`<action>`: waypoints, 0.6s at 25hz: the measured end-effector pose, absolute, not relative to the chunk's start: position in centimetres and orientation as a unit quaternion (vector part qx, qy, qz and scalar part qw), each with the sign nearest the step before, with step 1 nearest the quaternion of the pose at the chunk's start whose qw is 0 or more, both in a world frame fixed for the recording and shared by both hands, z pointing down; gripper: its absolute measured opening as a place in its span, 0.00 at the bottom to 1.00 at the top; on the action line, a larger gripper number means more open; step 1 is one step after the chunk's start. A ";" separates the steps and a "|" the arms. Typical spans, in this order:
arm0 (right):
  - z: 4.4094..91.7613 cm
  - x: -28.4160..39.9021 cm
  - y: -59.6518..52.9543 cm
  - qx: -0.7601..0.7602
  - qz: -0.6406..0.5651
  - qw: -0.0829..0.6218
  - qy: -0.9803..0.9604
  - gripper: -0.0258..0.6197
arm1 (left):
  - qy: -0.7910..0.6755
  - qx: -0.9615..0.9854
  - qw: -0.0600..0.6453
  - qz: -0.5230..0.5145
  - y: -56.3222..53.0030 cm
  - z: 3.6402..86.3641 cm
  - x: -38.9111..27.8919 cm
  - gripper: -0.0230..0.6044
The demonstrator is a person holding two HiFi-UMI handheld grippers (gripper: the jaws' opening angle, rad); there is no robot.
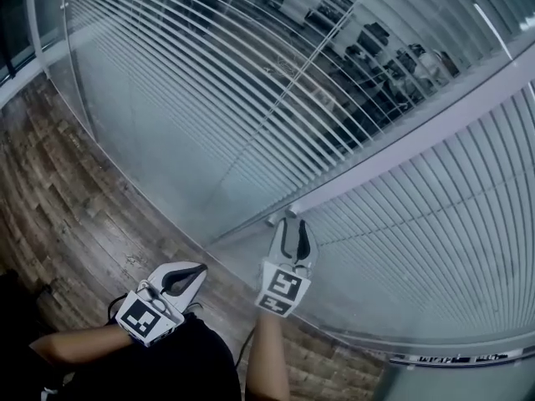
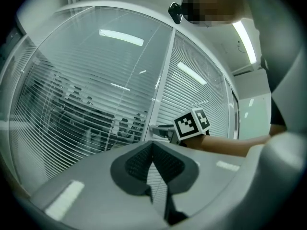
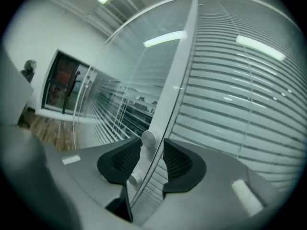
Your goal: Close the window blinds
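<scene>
right tool, spread around a small knob on the window frame, seems placed to twist the see-through blinds behind the glass shut; left tool hangs back, pressed together, empty.

The left blind hangs behind glass. Its thin white slats are turned flat and stand apart, so a dark room shows between them. The right blind lies past the white post that parts the two panes. Its slats are tilted over and overlap into an almost unbroken pale sheet. Two small round white knobs sit close together along the post. One knob stands between the spread pads of the right tool, and the other knob is just beside it, nearer.
</scene>
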State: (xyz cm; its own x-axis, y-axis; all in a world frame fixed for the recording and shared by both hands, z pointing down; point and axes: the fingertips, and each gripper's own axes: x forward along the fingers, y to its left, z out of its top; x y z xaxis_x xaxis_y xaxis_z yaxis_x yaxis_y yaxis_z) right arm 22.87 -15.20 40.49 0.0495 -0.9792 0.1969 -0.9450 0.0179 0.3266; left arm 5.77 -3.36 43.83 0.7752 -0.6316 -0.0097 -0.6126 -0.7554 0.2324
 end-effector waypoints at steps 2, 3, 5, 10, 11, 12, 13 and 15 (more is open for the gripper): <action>40.0 23.3 -14.9 0.716 -0.022 0.136 -0.684 0.28 | -0.335 0.935 0.105 -0.043 -2.8 43.6 5.8 0.04; 39.9 23.3 -14.7 0.720 -0.009 0.111 -0.685 0.28 | -0.337 0.935 0.102 -0.047 -2.5 43.3 5.8 0.04; 40.1 23.0 -14.7 0.722 0.019 0.072 -0.688 0.28 | -0.344 0.932 0.098 -0.051 -2.2 43.1 5.7 0.04; 40.3 23.4 -15.8 0.739 0.056 0.037 -0.670 0.28 | -0.352 0.930 0.101 -0.046 -1.9 43.4 4.8 0.04; 40.4 23.8 -16.1 0.743 0.061 0.030 -0.666 0.28 | -0.352 0.929 0.103 -0.044 -2.1 43.4 4.8 0.04; 40.5 24.2 -16.2 0.748 0.065 0.024 -0.661 0.28 | -0.354 0.928 0.106 -0.042 -2.4 43.5 4.6 0.04; 40.6 24.5 -16.2 0.752 0.068 0.017 -0.655 0.28 | -0.357 0.927 0.108 -0.041 -2.7 43.7 4.4 0.04; 40.9 24.7 -16.0 0.760 0.069 0.005 -0.646 0.26 | -0.360 0.925 0.112 -0.038 -3.1 44.1 3.9 0.04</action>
